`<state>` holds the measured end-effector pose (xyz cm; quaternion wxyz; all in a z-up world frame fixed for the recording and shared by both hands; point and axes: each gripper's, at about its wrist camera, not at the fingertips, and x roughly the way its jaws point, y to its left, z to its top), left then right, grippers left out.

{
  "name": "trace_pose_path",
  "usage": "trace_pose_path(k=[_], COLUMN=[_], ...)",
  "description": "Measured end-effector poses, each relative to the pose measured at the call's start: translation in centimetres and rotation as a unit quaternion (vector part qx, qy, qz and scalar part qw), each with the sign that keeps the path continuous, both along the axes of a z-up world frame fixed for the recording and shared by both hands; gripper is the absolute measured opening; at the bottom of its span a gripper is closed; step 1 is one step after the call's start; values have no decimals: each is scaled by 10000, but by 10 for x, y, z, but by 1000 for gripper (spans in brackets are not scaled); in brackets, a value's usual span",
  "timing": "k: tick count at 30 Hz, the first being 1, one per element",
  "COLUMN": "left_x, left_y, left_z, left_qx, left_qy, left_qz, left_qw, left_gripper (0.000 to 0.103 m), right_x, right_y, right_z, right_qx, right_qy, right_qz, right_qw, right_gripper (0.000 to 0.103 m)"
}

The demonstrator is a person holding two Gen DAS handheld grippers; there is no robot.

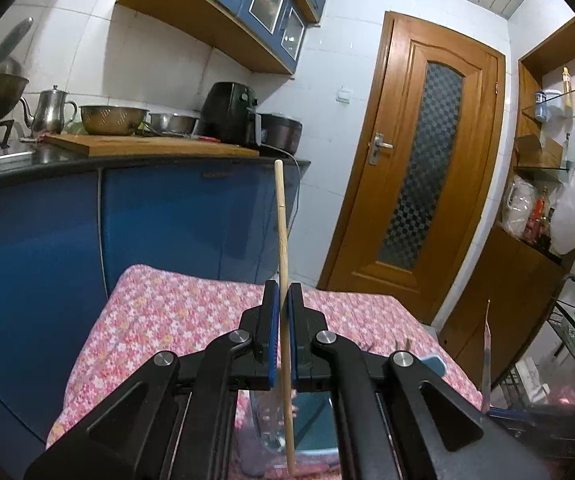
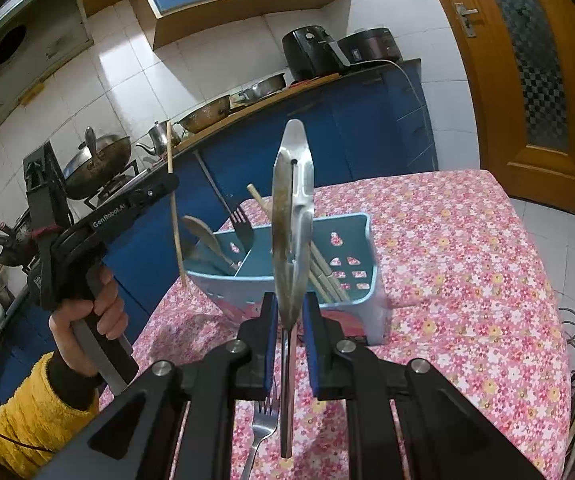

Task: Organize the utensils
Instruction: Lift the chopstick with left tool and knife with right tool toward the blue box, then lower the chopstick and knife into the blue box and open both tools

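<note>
Fork [image 2: 261, 432] handle cut off below, caddy [image 1: 311, 420] mostly hidden behind tongs

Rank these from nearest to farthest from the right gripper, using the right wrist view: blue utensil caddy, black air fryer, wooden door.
1. Blue utensil caddy, just ahead on the floral cloth.
2. Black air fryer, far ahead on the counter.
3. Wooden door, upper right; too close to the fryer to rank surely.

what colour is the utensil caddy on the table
Light blue; the caddy shows best in the right wrist view.
</note>
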<state>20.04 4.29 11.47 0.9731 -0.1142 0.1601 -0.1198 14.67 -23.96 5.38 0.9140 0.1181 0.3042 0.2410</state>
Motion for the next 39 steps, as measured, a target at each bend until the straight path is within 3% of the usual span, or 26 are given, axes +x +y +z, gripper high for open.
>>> trace_pose_path(k=[6, 10, 22, 30, 35, 39], left_x=[7, 7, -5, -10, -15, -19], left_y=[-5, -3, -6, -24, -32, -31], left_z=[-1, -5, -7, -30, -40, -40], left_qx=[67, -113, -314, -60, 183, 164], left_qy=[-262, -417, -1043, -1091, -1169, -1145], left_qz=[189, 353, 769, 651, 608, 542], left_qw=[9995, 9984, 9911, 9919, 9911, 9918], left_gripper=[2, 2, 2, 2, 2, 2], right_x=[10, 17, 41, 53, 56, 55], right_y=[0, 3, 11, 29, 29, 27], right_z=[6, 11, 25, 15, 1, -9], right_qx=[58, 84, 226, -424, -591, -730], right_qy=[-139, -283, -1083, -1901, -1940, -1894], right_qz=[-57, -69, -342, -509, -485, -462], right_qw=[9999, 9995, 9933, 9795, 9780, 9781], right_gripper=[14, 14, 14, 14, 14, 14])
